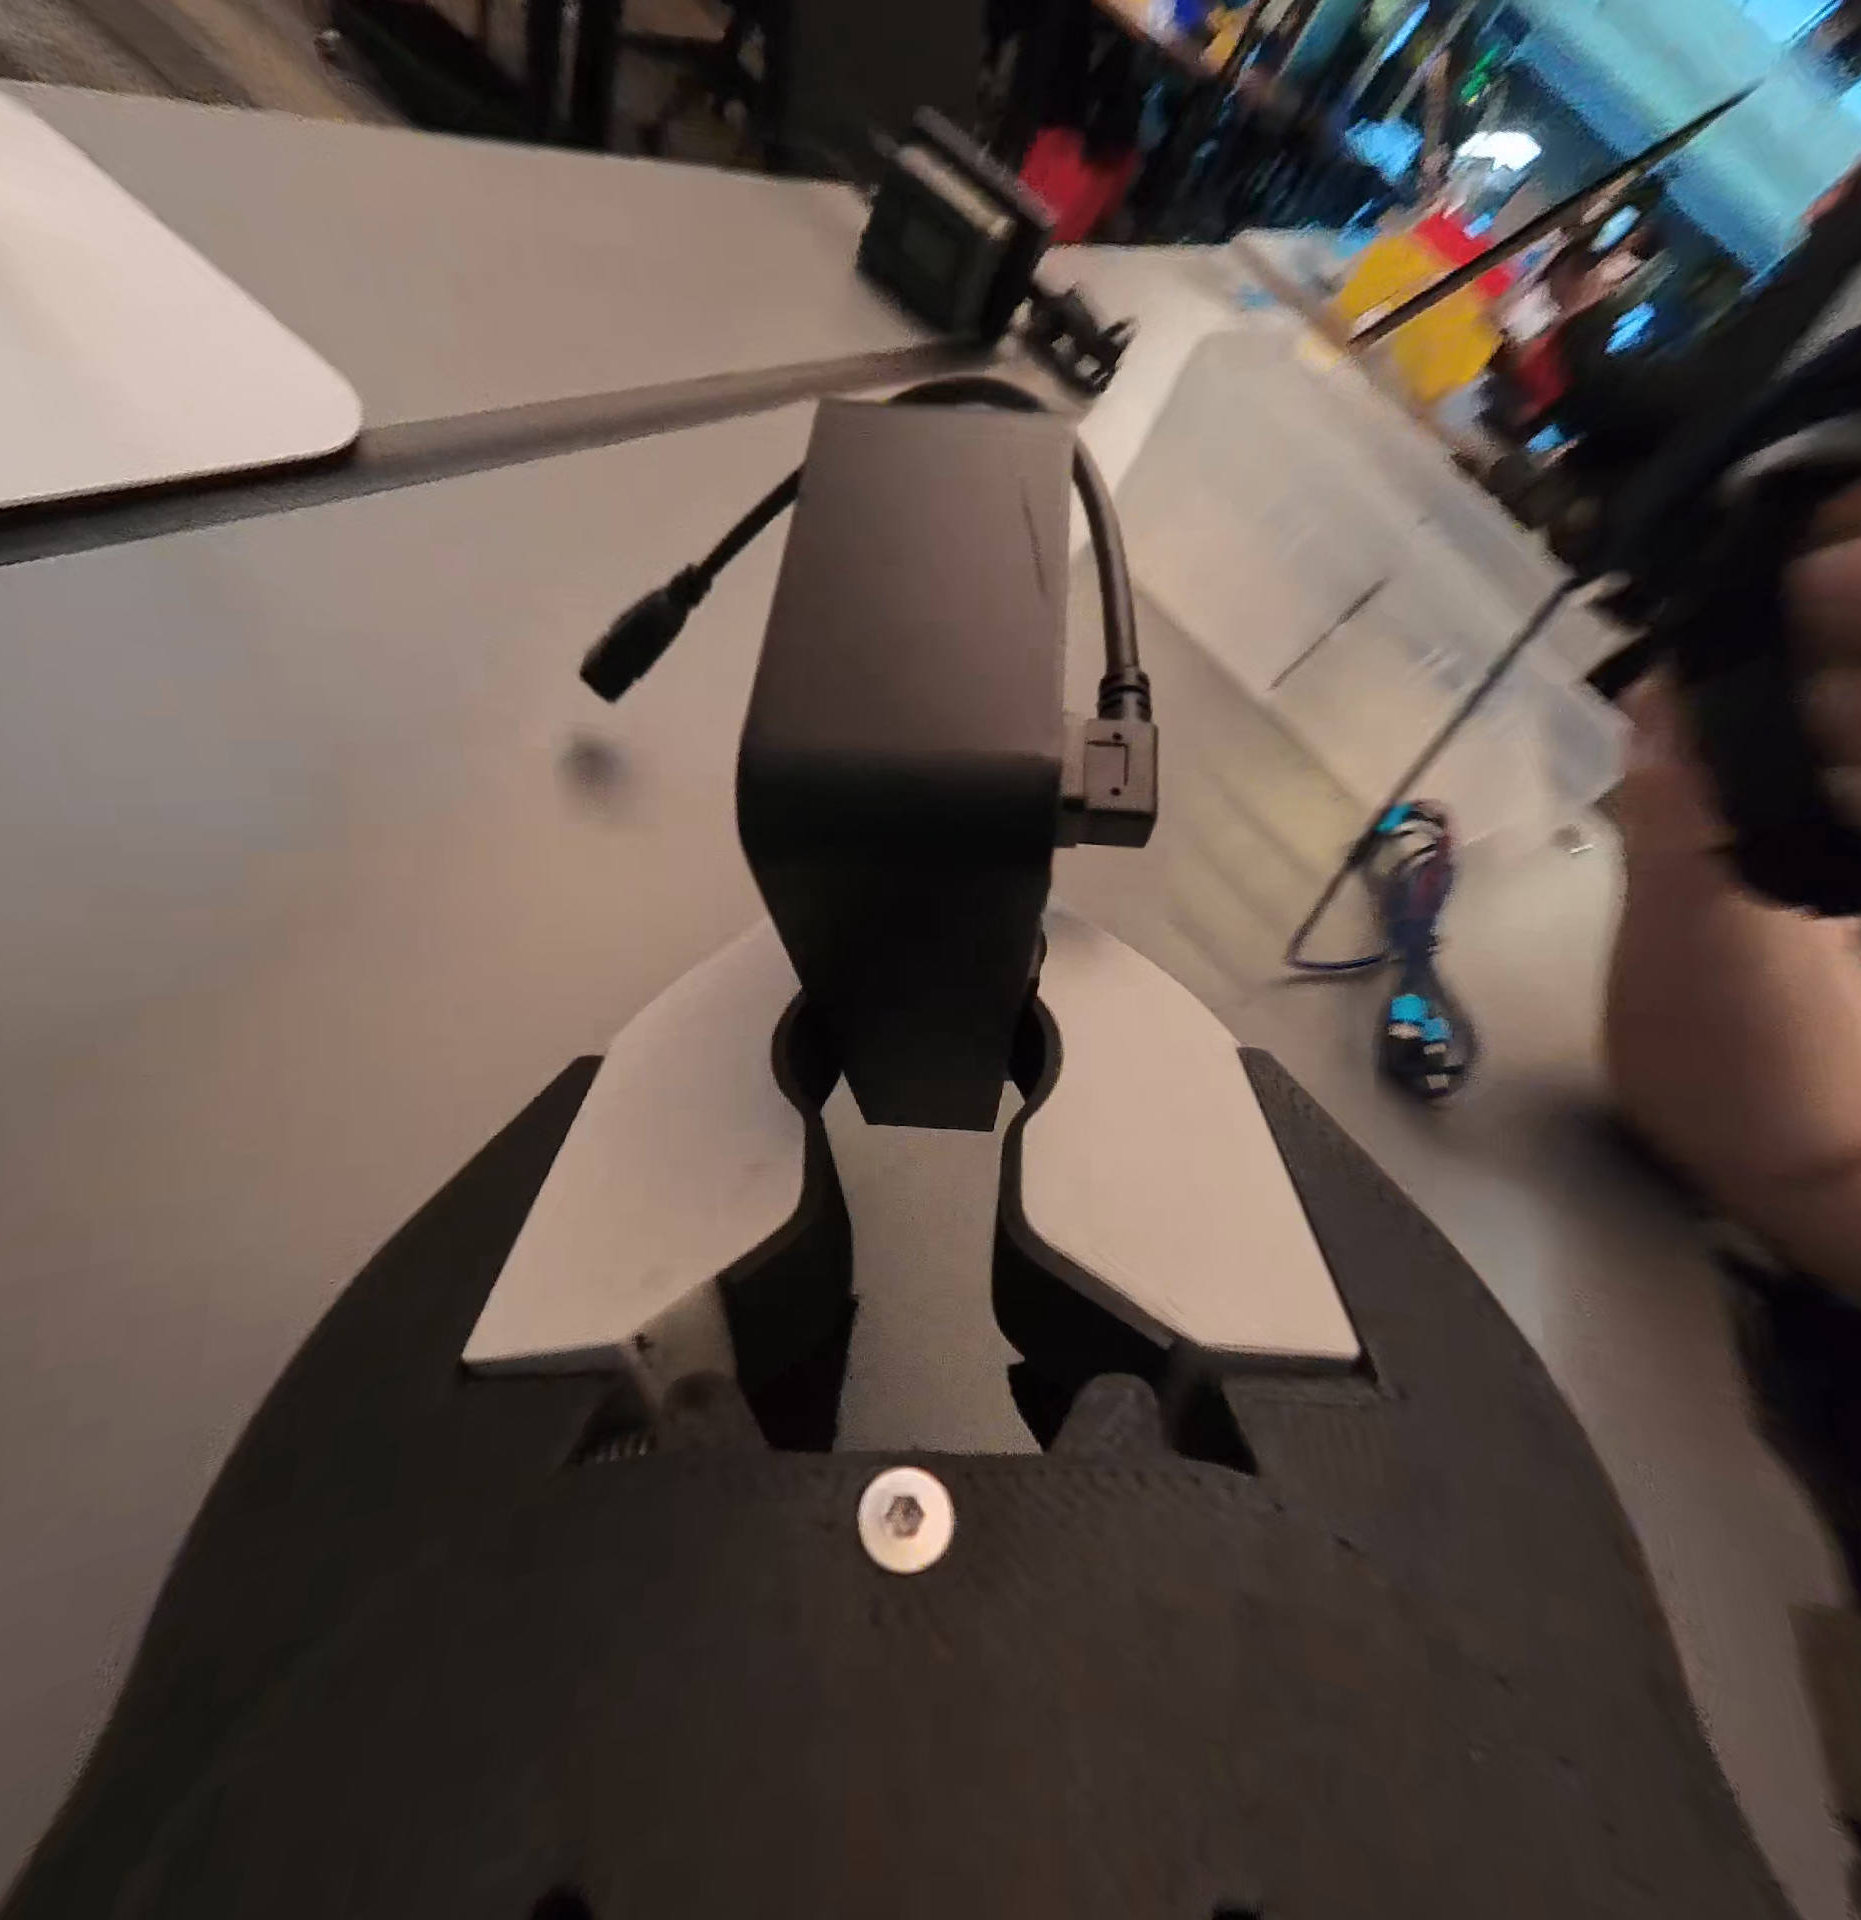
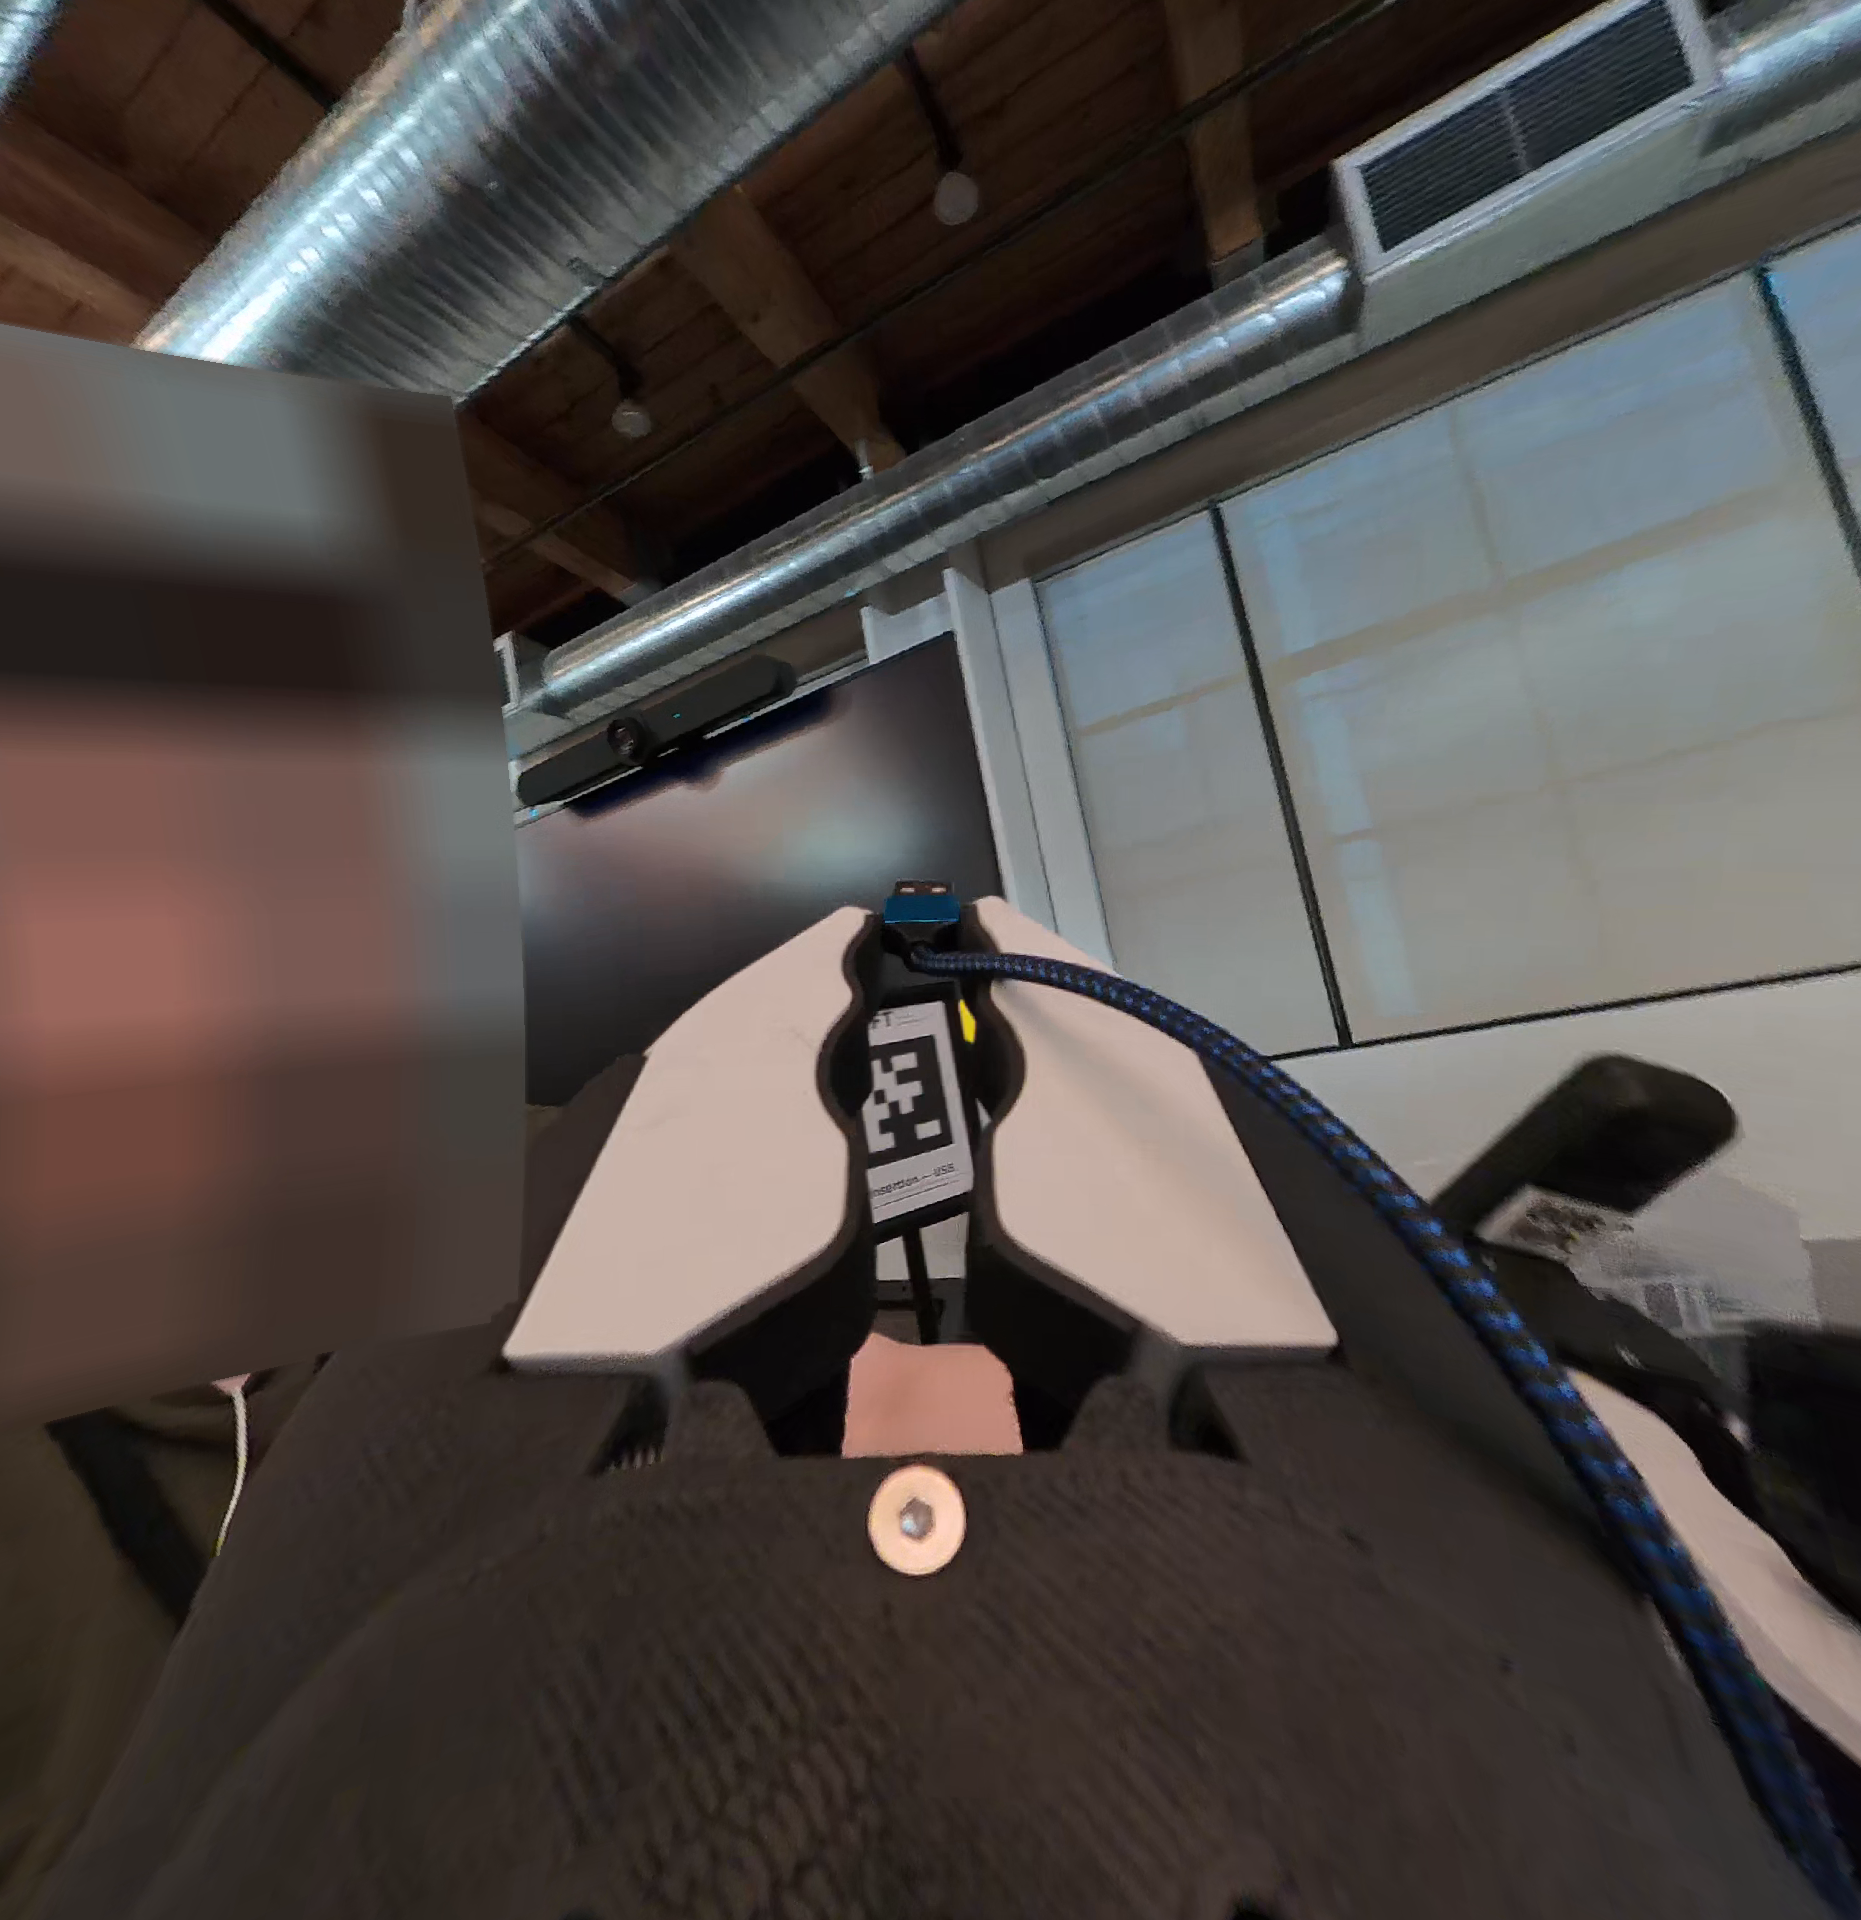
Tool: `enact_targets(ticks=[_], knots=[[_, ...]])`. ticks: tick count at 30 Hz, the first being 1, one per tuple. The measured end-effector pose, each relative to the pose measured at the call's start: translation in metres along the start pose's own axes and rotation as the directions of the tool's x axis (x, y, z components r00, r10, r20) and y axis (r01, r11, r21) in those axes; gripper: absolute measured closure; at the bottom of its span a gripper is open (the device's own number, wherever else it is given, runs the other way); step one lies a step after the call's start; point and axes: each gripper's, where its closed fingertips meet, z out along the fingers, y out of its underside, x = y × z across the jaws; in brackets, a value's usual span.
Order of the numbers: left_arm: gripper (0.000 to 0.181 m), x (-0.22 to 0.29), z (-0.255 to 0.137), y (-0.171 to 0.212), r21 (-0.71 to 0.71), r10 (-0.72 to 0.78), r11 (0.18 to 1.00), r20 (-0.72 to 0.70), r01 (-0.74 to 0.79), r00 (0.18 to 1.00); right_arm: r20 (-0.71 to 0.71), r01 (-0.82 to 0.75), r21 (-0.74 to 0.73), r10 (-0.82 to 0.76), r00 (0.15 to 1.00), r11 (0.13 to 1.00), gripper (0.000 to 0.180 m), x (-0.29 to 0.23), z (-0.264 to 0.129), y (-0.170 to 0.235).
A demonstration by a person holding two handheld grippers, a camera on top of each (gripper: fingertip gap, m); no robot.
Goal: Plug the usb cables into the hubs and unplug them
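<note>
In the left wrist view my left gripper is shut on a black box-shaped hub and holds it up over the grey table. A short black cable with an angled plug goes into the hub's right side, and a loose black connector hangs at its left. In the right wrist view my right gripper is shut on a blue USB plug, tilted up toward the ceiling. Its blue-black braided cable trails down to the right. Another bundled blue cable lies on the table.
A white pad lies at the table's far left. A small black camera block stands at the far edge. A person's arm is close at the right. A black marker-tagged device shows at the right of the right wrist view. My right fingertips sit around 25 cm from my left ones.
</note>
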Motion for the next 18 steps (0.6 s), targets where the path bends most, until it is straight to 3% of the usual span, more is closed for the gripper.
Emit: enact_targets(ticks=[5,10,14,18], knots=[[0.152,0.047,-0.016,-0.034,0.061,-0.06,0.996,-0.147,0.07,0.987,-0.087,-0.026,0.008,0.027,0.996,1.0,0.166,0.013,0.004,0.003],[0.152,0.067,-0.018,-0.045,0.05,0.021,0.999,-0.046,-0.019,0.999,-0.246,0.063,-0.057,-0.075,0.966,0.996,0.166,0.028,0.003,0.005],[0.152,0.07,-0.016,-0.049,0.051,0.098,0.993,0.088,-0.102,0.991,-0.443,0.258,-0.24,-0.342,0.829,0.936,0.166,0.048,-0.002,0.005],[0.152,0.072,-0.015,-0.057,0.082,0.169,0.978,0.226,-0.191,0.959,-0.51,0.381,-0.481,-0.606,0.611,0.79,0.166,0.062,-0.006,0.01]])
